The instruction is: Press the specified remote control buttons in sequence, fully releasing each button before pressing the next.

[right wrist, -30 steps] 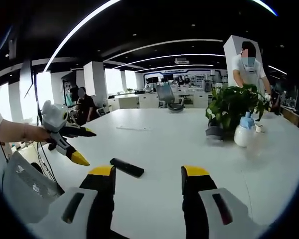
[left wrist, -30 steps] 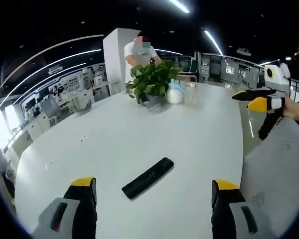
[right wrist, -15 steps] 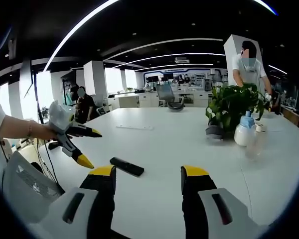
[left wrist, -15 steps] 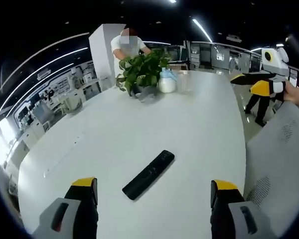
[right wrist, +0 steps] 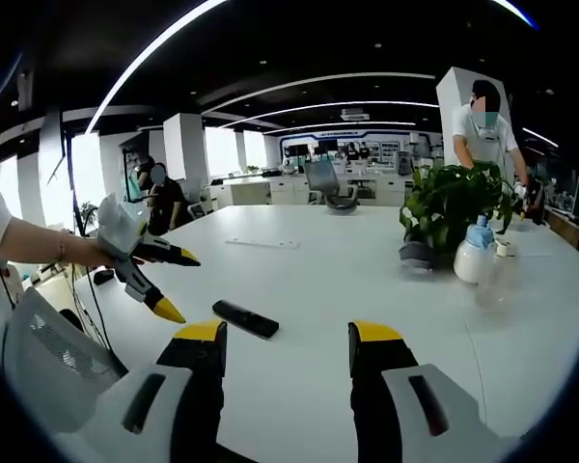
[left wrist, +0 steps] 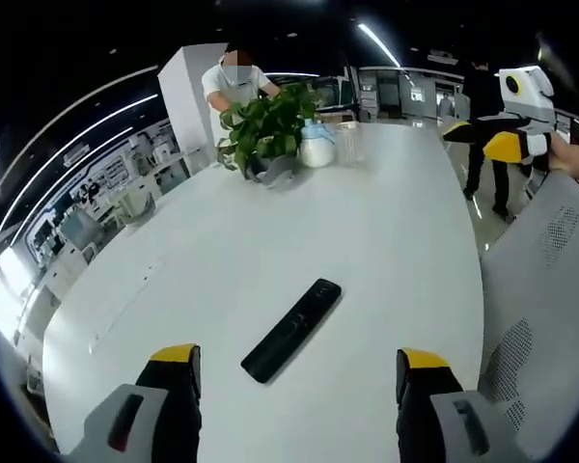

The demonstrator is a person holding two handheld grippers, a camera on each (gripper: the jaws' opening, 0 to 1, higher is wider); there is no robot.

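Both claws, left (left wrist: pixel 294 371) and right (right wrist: pixel 282 338), are open above the table (left wrist: pixel 386 241). A crooked poke could push the remote (left wrist: pixel 291 329) away.

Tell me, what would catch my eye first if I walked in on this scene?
Probably the black remote control lying alone on the big white table, just ahead of the left gripper with its yellow-tipped jaws spread apart. At the table's far end stand a leafy potted plant and a white spray bottle beside it. The right gripper is open too, held above the table's near edge.
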